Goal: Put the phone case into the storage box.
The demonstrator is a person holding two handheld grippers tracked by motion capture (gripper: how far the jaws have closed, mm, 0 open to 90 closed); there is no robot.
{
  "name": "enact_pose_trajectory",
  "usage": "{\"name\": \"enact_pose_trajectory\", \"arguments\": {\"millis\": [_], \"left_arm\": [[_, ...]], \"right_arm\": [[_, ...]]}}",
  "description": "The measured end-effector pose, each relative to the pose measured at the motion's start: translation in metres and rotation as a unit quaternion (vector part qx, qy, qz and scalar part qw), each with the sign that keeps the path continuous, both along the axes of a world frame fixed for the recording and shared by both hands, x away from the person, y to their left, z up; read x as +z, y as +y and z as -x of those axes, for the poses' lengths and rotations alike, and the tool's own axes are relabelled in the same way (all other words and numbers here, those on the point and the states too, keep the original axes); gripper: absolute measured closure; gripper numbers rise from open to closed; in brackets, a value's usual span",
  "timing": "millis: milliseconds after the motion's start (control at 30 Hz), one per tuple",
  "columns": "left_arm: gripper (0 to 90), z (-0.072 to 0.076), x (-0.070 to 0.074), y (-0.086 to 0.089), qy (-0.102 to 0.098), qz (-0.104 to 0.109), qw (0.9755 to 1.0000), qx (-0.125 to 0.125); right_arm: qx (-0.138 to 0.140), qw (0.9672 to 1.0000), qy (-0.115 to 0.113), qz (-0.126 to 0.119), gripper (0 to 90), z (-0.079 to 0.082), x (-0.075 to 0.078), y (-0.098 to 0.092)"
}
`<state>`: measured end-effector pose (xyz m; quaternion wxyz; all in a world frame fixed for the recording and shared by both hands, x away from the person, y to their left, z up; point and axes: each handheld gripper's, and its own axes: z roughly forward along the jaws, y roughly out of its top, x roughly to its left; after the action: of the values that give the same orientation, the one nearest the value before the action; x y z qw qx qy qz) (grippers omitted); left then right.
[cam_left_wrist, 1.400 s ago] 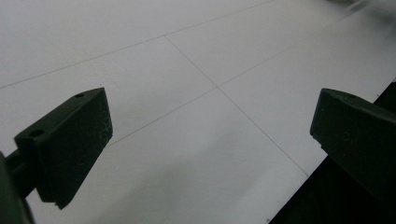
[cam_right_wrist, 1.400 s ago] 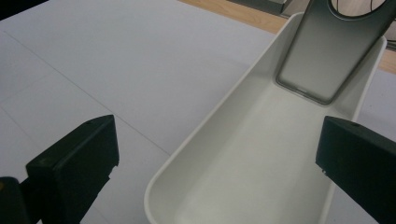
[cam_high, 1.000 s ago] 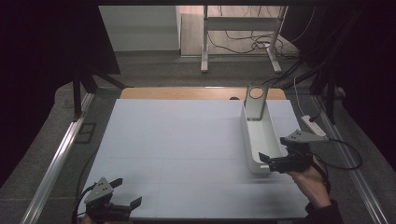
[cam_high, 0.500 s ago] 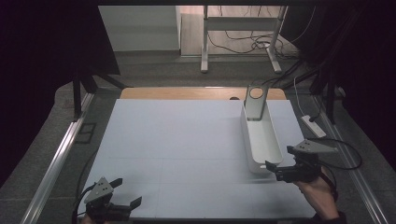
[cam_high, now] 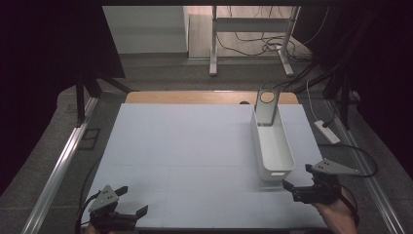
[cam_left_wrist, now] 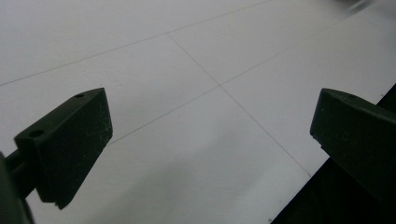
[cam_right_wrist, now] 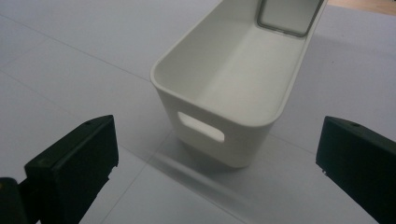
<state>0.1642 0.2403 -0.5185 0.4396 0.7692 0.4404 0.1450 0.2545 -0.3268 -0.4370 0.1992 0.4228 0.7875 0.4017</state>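
A lab or test room set up for recording. A white table top (cam_high: 195, 156) lies under the two handheld grippers, framed by metal rails (cam_high: 58, 170) and dark curtains. Beyond the table, far from the left gripper (cam_high: 127, 218) and right gripper (cam_high: 298, 183), stand a metal desk frame (cam_high: 253, 34) with loose cables (cam_high: 248, 41) on the floor. A power strip (cam_high: 327, 131) lies beside the table, ahead of the right gripper.

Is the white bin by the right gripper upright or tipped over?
Upright: the white bin sits flat on the table, opening upward, interior floor visible.
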Motion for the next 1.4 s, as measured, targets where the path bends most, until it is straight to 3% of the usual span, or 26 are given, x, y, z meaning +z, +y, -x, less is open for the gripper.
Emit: {"name": "enact_pose_trajectory", "arguments": {"millis": [733, 933, 1400], "left_arm": [[0.0, 0.0, 0.0, -0.003, -0.001, -0.016, 0.9998, 0.013], [0.0, 0.001, 0.001, -0.004, -0.002, -0.022, 0.9997, 0.014], [0.0, 0.0, 0.001, -0.004, 0.0, -0.019, 0.9996, 0.019]], "right_arm": [[-0.023, 0.9995, 0.021, 0.002, 0.0, 0.03, -0.021, -0.019], [-0.03, 0.999, 0.021, 0.027, 0.0, 0.034, -0.029, -0.021], [-0.042, 0.9975, 0.045, 0.035, 0.0, 0.034, -0.035, -0.023]]}}
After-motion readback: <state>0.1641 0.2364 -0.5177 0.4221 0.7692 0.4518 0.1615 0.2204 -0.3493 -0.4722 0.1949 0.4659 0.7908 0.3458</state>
